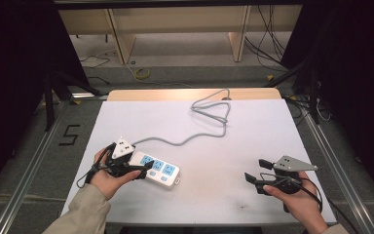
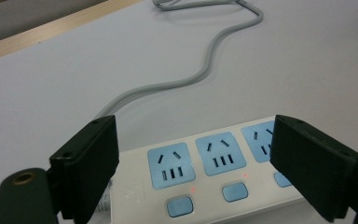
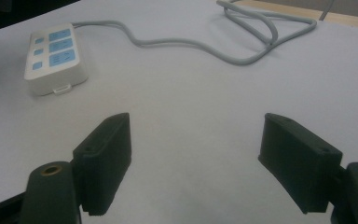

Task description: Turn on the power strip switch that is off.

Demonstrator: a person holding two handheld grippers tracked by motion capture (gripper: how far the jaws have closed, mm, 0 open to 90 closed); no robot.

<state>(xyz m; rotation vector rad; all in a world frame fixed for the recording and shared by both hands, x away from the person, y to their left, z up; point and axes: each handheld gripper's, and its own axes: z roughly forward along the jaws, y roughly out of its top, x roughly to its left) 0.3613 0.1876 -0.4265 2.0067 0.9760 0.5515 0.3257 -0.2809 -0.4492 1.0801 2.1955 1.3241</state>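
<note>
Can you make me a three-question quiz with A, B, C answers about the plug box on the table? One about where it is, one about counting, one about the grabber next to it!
1. Where does the power strip lie?
A. near the left gripper
B. near the right gripper
C. on the floor

2. How many blue sockets does it have?
A. one
B. three
C. five

3. How are the left gripper's jaws?
A. shut on the grey cord
B. shut on the strip
C. open

Answers: 1 A, the high view shows it at that gripper's tips. 2 B, three blue faces sit in a row. 3 C, the left gripper view shows them wide apart.
</note>
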